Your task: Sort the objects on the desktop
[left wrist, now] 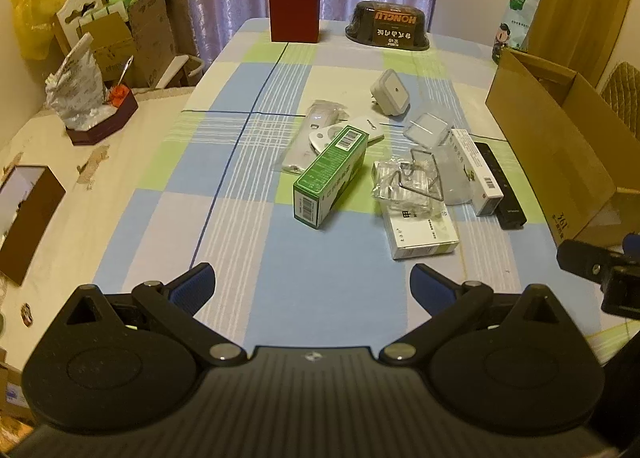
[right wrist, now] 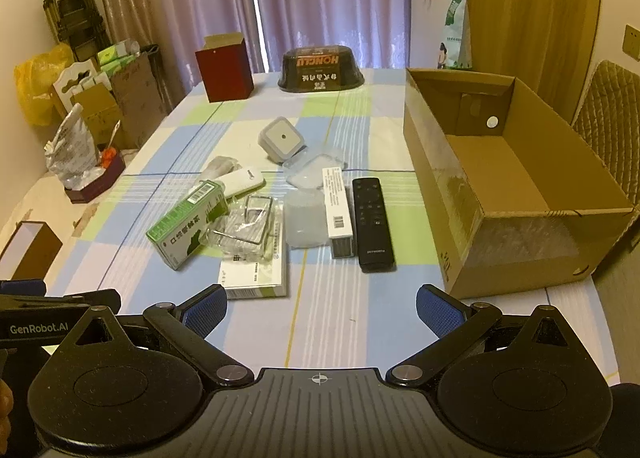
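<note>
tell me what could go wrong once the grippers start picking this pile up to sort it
Three likely risks:
1. The wire clip lies on crinkly clear packets atop a white box; lifting one may drag the others.
2. The black remote lies flat against the narrow white box, leaving little room for a finger between them.
3. The green box leans on its neighbours and may tip when they move.

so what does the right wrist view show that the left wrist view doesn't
Only the right wrist view looks down into the cardboard box, which appears empty, and shows a wall switch and a folded trolley. Only the left wrist view shows the green box's barcoded end face. Both share the checked tablecloth, black remote, white remote, red box, and open tongs: left, right.
</note>
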`<action>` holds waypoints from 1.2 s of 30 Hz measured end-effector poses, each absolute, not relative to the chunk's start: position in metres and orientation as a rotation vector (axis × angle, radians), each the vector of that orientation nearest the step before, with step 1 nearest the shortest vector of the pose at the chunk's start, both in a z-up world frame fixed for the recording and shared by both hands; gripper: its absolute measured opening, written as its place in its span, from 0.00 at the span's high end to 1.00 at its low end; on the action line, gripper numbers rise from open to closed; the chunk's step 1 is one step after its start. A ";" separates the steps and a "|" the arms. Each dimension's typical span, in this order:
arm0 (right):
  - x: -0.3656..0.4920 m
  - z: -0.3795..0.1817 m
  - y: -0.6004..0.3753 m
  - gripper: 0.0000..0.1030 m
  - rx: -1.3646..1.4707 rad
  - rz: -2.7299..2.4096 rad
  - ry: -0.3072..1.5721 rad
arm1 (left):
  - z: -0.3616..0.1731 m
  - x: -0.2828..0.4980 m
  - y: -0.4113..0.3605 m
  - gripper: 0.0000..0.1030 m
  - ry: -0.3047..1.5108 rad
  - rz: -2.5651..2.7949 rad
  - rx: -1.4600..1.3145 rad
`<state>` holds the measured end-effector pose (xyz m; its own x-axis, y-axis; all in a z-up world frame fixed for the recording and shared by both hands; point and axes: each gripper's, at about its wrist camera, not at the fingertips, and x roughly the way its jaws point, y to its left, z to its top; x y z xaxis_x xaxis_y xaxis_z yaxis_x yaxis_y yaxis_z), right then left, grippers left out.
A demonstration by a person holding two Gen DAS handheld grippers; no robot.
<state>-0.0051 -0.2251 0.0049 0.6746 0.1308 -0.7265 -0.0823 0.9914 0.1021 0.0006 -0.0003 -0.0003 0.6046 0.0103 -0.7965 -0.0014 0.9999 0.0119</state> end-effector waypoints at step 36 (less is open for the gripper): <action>-0.011 -0.008 -0.224 0.00 0.083 0.118 0.847 | -0.006 0.001 -0.002 0.01 0.926 -0.030 -0.008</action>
<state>-0.0107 -0.2239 -0.0076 0.6563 0.1369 -0.7420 -0.0712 0.9903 0.1197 0.0007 -0.0023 -0.0056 0.6009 -0.0298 -0.7988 0.0229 0.9995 -0.0201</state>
